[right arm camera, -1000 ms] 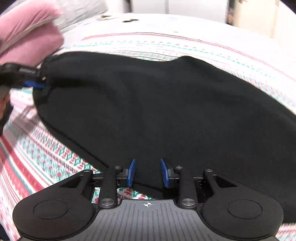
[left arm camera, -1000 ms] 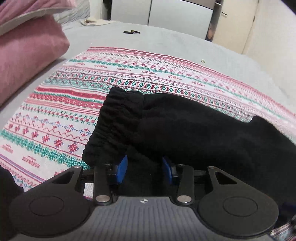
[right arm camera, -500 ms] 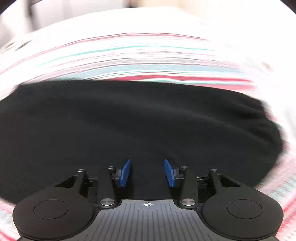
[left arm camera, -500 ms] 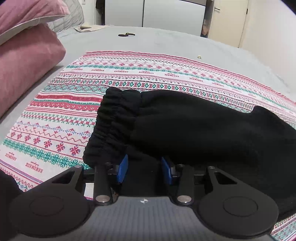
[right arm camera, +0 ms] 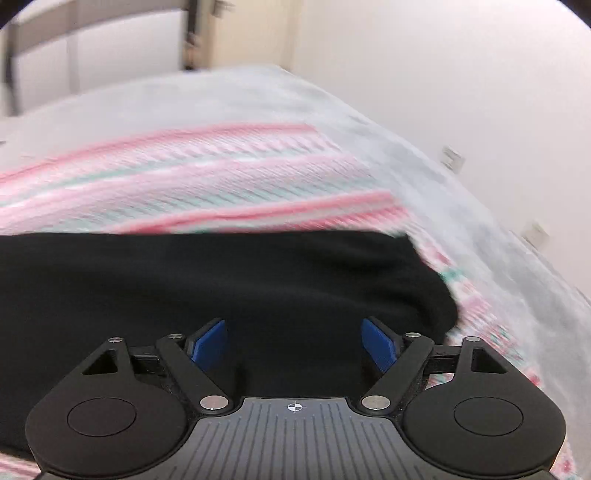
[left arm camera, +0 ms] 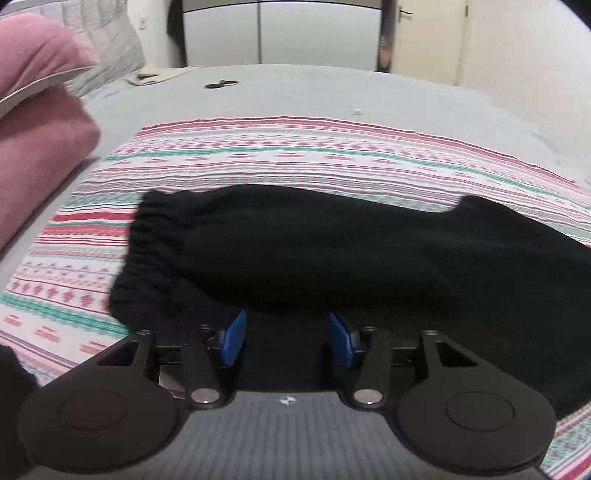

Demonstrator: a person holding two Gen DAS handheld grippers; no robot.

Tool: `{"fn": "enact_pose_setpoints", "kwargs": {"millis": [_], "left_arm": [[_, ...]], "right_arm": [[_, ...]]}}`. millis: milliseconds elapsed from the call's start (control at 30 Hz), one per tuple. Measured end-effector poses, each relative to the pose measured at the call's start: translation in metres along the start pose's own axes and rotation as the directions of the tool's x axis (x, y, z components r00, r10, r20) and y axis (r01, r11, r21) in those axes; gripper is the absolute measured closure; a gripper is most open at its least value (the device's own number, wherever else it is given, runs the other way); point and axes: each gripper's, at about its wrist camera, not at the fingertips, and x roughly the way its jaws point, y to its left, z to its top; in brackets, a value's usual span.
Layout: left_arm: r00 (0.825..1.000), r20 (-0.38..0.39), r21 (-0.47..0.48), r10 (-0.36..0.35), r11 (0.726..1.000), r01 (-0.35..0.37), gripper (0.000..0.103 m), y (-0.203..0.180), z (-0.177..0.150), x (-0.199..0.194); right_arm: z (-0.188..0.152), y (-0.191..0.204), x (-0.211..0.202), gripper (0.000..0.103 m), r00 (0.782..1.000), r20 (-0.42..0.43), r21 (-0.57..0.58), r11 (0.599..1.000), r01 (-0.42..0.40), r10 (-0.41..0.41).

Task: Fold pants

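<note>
On the grey bed cover [left arm camera: 369, 96]: one striped red, green and white patterned blanket [left arm camera: 258, 158], laid flat as the work surface. Upon it, one pair of black knit pants [left arm camera: 314, 251], lying lengthwise across the blanket, already doubled leg on leg by the look of it.

Item, left gripper [left arm camera: 286, 338]: blue pads parted and opening, black cloth lying between them but not pinched. It sits at the near edge of the pants, just beside the gathered elastic waistband [left arm camera: 147, 251].

Item, right gripper [right arm camera: 293, 345]: blue pads wide apart and opening, black cloth below and between them, not gripped. It sits near the far end of the pants [right arm camera: 258, 288].

Step in hand, as judged: release after a lengthwise fold; both tools are letting the cloth go. The next move likely calls for a fresh grip at one end, thick layers taken together, then a carry over to the other end without dragging the lower layer.

Views compared: the left wrist view shows the waistband, two pink pillows [left arm camera: 40, 110] at the bed's head, white wardrobe doors [left arm camera: 280, 33] and a small dark object [left arm camera: 221, 84] on the cover. The right wrist view, blurred, shows none of these; it alone shows the leg end's rounded corner and the bare white wall [right arm camera: 461, 92] beyond the bed's edge.
</note>
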Motion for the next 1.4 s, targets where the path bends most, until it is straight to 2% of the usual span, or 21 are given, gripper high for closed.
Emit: {"fn": "enact_pose_setpoints", "kwargs": {"millis": [100, 200, 267, 400, 467, 567, 633, 700, 800, 967, 1067, 1167, 1233, 1300, 1333, 1400], "left_arm": [[1.000, -0.017, 0.006, -0.008, 1.000, 0.008, 0.020, -0.018, -0.006, 0.006], [0.998, -0.063, 0.002, -0.012, 1.000, 0.012, 0.020, -0.027, -0.012, 0.017], [0.998, -0.059, 0.020, 0.011, 1.000, -0.010, 0.018, -0.029, -0.015, 0.020], [0.998, -0.054, 0.039, 0.030, 0.999, -0.028, 0.016, -0.033, -0.018, 0.015], [0.998, -0.058, 0.031, 0.029, 0.999, -0.028, 0.016, -0.032, -0.018, 0.013], [0.998, -0.055, 0.041, 0.035, 0.999, -0.032, 0.016, -0.035, -0.018, 0.013], [0.998, -0.054, 0.045, 0.038, 0.998, -0.035, 0.016, -0.036, -0.018, 0.014], [0.998, -0.056, 0.043, 0.036, 0.999, -0.034, 0.016, -0.035, -0.018, 0.014], [0.998, -0.062, 0.025, 0.024, 0.999, -0.023, 0.016, -0.032, -0.016, 0.012], [0.999, -0.029, 0.024, -0.022, 0.999, 0.023, 0.016, -0.036, -0.016, 0.004], [0.998, -0.046, 0.050, -0.033, 0.998, 0.036, 0.015, -0.045, -0.021, 0.007], [0.998, -0.054, 0.072, -0.012, 0.997, 0.016, 0.011, -0.048, -0.026, 0.010], [0.999, -0.052, 0.088, -0.009, 0.996, 0.014, 0.009, -0.047, -0.027, 0.010], [0.998, -0.056, 0.087, -0.018, 0.996, 0.023, 0.008, -0.044, -0.028, 0.009], [0.998, -0.058, 0.081, -0.021, 0.996, 0.026, 0.008, -0.042, -0.028, 0.010], [0.998, -0.061, 0.070, -0.025, 0.997, 0.029, 0.007, -0.040, -0.028, 0.009]], "right_arm": [[-0.001, 0.040, -0.009, 0.021, 0.998, 0.008, -0.095, 0.993, -0.065, 0.066], [-0.007, 0.070, -0.012, 0.021, 0.986, -0.035, -0.116, 0.980, -0.165, 0.161], [-0.010, 0.092, -0.010, 0.020, 0.974, -0.087, -0.142, 0.965, -0.221, 0.210], [-0.027, 0.120, 0.010, 0.020, 0.953, -0.238, -0.197, 0.951, -0.236, 0.187], [-0.026, 0.121, 0.015, 0.020, 0.953, -0.235, -0.184, 0.954, -0.235, 0.189], [-0.021, 0.119, 0.004, 0.020, 0.961, -0.178, -0.156, 0.958, -0.242, 0.213], [-0.022, 0.124, 0.004, 0.020, 0.952, -0.198, -0.158, 0.951, -0.265, 0.233], [-0.029, 0.133, 0.013, 0.020, 0.944, -0.252, -0.184, 0.947, -0.263, 0.213], [-0.028, 0.141, 0.006, 0.019, 0.951, -0.233, -0.198, 0.948, -0.250, 0.203], [-0.022, 0.132, -0.015, 0.019, 0.962, -0.162, -0.185, 0.951, -0.249, 0.220], [-0.008, 0.122, -0.013, 0.019, 0.960, -0.130, -0.147, 0.952, -0.267, 0.249], [-0.010, 0.115, 0.004, 0.019, 0.948, -0.198, -0.131, 0.952, -0.277, 0.249], [-0.018, 0.109, 0.022, 0.019, 0.935, -0.275, -0.188, 0.941, -0.280, 0.224], [-0.015, 0.091, 0.028, 0.012, 0.931, -0.277, -0.188, 0.937, -0.295, 0.238], [-0.011, 0.076, 0.030, 0.012, 0.934, -0.270, -0.157, 0.947, -0.281, 0.233], [-0.005, 0.048, 0.036, 0.011, 0.953, -0.246, -0.091, 0.975, -0.202, 0.174]]}}
